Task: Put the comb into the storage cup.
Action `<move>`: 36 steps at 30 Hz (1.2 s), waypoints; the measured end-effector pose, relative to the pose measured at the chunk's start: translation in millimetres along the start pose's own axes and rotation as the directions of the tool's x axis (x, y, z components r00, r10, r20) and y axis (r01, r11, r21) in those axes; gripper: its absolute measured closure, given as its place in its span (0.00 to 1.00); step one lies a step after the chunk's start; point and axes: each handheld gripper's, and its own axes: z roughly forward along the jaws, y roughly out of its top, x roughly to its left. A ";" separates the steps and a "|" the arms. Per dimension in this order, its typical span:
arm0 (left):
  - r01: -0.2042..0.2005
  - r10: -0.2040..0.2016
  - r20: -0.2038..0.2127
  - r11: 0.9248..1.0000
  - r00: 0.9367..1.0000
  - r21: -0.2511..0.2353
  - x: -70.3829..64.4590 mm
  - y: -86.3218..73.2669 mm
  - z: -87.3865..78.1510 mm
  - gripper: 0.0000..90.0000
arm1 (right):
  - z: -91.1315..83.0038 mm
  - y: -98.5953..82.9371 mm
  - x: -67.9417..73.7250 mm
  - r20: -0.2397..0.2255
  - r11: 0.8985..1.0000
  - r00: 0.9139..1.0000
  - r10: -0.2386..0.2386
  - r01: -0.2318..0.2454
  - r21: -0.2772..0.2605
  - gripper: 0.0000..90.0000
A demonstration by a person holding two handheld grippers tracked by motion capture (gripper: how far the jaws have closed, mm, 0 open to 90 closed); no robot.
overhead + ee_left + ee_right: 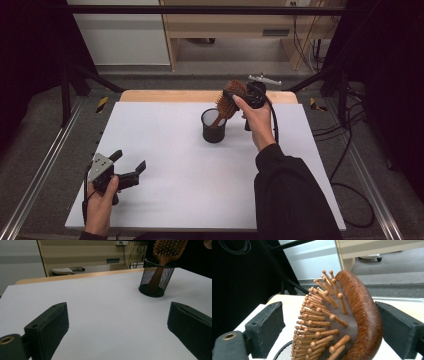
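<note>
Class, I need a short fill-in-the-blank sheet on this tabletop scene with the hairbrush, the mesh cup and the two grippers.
1. The hairbrush stands with its handle inside the black mesh ____.
2. The head of the hairbrush sits between the jaws of the ____ gripper.
3. The left gripper has its jaws ____ and nothing between them.
4. The mesh cup stands on a ____ table.

Missing words: cup; right; open; white

Glossy wooden hairbrush (359,315), black metal-mesh cup (156,277), seemingly matt white table (165,150).
</note>
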 end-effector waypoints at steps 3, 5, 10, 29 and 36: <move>0.000 0.000 0.000 1.000 1.000 0.001 0.2 0.0 -0.1 0.05 | -1.0 0.4 0.5 0.008 1.000 1.000 -0.010 0.010 -0.006 0.09; 0.001 -0.001 0.000 1.000 1.000 0.000 0.5 0.0 -0.2 0.05 | -2.2 1.0 1.5 0.013 1.000 1.000 -0.011 0.011 -0.010 0.08; 0.001 -0.001 -0.001 1.000 1.000 -0.001 0.5 0.1 -0.3 0.05 | -5.2 2.3 2.8 0.023 1.000 1.000 -0.019 0.020 -0.016 0.07; 0.000 0.000 -0.004 1.000 1.000 -0.002 0.8 0.2 -0.7 0.04 | -30.3 10.7 5.6 0.062 0.994 0.995 -0.079 0.083 -0.064 0.06; 0.001 -0.001 -0.007 1.000 1.000 -0.003 1.1 0.3 -1.0 0.04 | -42.3 12.5 3.4 0.077 0.991 0.992 -0.097 0.104 -0.086 0.07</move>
